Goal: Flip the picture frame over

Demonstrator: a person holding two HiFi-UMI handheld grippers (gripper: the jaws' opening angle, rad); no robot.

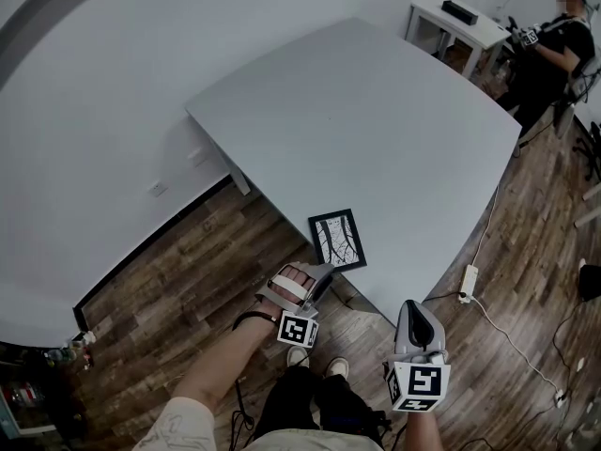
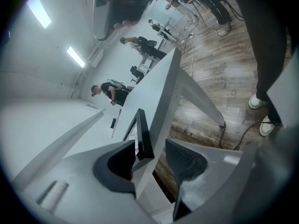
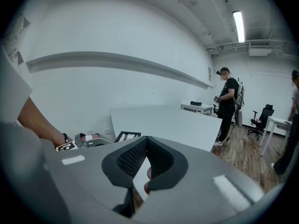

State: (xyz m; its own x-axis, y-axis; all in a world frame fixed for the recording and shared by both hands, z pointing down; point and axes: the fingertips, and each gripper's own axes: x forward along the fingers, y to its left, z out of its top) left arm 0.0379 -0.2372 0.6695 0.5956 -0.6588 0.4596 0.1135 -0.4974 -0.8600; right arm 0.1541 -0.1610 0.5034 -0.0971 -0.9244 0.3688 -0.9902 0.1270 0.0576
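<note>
The only print that shows is the black-and-white square markers on the cube of each gripper. The picture under the glass is dark branching lines on a white ground.

The black-rimmed rectangular picture frame [image 1: 337,240] lies picture side up on the large pale grey table [image 1: 376,130], at the table's near edge and close to its near corner. In the right gripper view the frame [image 3: 127,135] shows as a dark outline on the near part of the table [image 3: 173,120].

The left gripper [image 1: 315,280] reaches to the table's near edge, right at the frame's near corner. In its own view the left gripper [image 2: 153,148] has its jaws spread wide. They straddle the table [image 2: 156,85] at its edge, with the frame's [image 2: 142,134] black corner between them, hard against the one dark pad and clear of the ribbed one. The jaws are not clamped on it.

The right gripper [image 1: 420,319] hangs off the table, beyond its near corner and over the brown wood-plank floor [image 1: 188,280]. In its own view the right gripper [image 3: 146,141] has its ribbed pads pressed together at the tips, with nothing between them.

A white power strip [image 1: 468,280] lies on the floor beside the table's right edge. A person in dark clothes [image 1: 549,54] stands past the table's far corner, by a small white side table [image 1: 470,28].
</note>
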